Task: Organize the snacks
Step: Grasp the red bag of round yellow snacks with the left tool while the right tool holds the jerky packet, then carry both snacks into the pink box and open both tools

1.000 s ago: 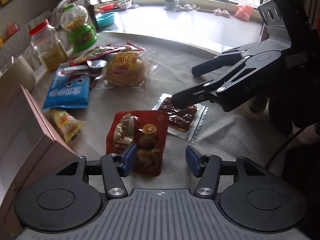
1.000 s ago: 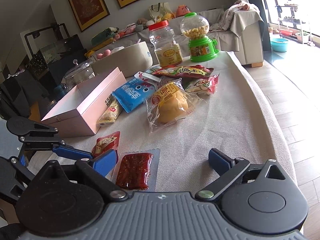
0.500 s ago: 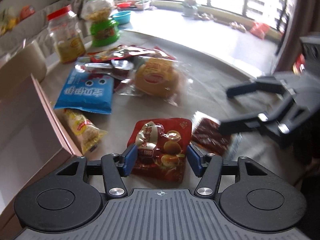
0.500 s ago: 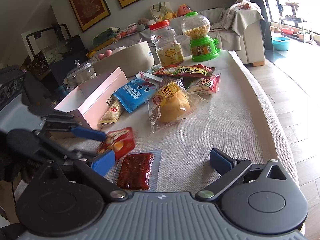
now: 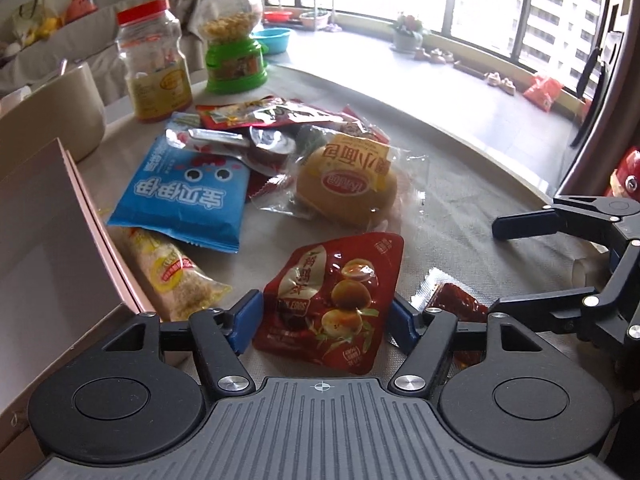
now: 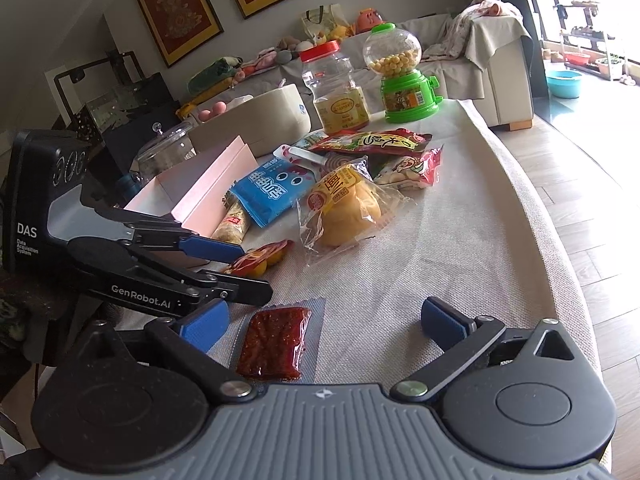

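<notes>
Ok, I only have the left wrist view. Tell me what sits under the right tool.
Observer: The whole jerky pack lies flat between the right tool's open fingers, not gripped.
Operator: Now report on the box.
Observer: The pink box is open on top.
Operator: Check behind it.
Observer: A lidded glass jar stands just behind it.
</notes>
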`<action>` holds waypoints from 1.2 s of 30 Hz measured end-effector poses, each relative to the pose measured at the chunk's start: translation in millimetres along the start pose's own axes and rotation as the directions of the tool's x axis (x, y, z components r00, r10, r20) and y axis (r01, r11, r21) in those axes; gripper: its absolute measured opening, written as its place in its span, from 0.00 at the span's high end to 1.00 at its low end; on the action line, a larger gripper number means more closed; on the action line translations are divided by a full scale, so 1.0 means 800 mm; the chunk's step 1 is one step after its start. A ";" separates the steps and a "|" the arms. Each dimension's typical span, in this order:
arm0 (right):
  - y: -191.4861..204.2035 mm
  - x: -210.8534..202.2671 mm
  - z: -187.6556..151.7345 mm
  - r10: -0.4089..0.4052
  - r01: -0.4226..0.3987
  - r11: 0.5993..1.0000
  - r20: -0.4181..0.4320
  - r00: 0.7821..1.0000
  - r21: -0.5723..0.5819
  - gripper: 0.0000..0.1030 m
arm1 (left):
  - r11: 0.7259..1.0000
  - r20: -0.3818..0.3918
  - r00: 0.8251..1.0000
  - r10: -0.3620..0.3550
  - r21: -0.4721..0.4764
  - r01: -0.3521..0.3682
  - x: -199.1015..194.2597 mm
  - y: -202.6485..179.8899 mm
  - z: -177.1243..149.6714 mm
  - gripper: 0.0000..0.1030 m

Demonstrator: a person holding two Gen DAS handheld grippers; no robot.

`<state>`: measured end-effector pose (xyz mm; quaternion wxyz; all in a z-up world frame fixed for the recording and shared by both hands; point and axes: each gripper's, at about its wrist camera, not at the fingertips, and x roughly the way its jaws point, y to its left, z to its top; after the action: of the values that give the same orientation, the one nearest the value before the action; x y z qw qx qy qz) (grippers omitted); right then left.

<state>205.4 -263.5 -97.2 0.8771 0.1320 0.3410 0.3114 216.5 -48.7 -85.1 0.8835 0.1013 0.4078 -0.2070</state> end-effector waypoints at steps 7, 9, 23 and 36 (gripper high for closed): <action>-0.002 -0.002 0.001 0.014 -0.014 1.000 -0.004 1.000 0.006 0.00 | 0.998 0.052 0.998 0.031 -0.058 -0.028 -0.030 -0.003 -0.022 0.48; -0.002 -0.001 0.002 0.013 -0.013 1.000 -0.013 1.000 -0.003 0.00 | 0.994 0.067 0.998 0.011 -0.108 -0.004 -0.043 0.004 -0.033 0.49; 0.040 0.021 0.004 -0.147 0.112 0.960 -0.124 0.981 -0.255 0.00 | 0.983 0.189 0.982 0.015 -0.185 0.021 -0.014 0.022 -0.011 0.75; 0.044 0.010 -0.001 -0.124 0.090 0.958 -0.112 0.986 -0.271 0.02 | 0.908 0.197 0.980 -0.012 -0.409 0.093 -0.047 0.045 -0.057 0.80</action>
<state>193.8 -231.1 -86.3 0.8788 -0.0253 0.3584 0.3141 180.0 9.9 -85.9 0.9136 -0.1206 0.3591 -0.1477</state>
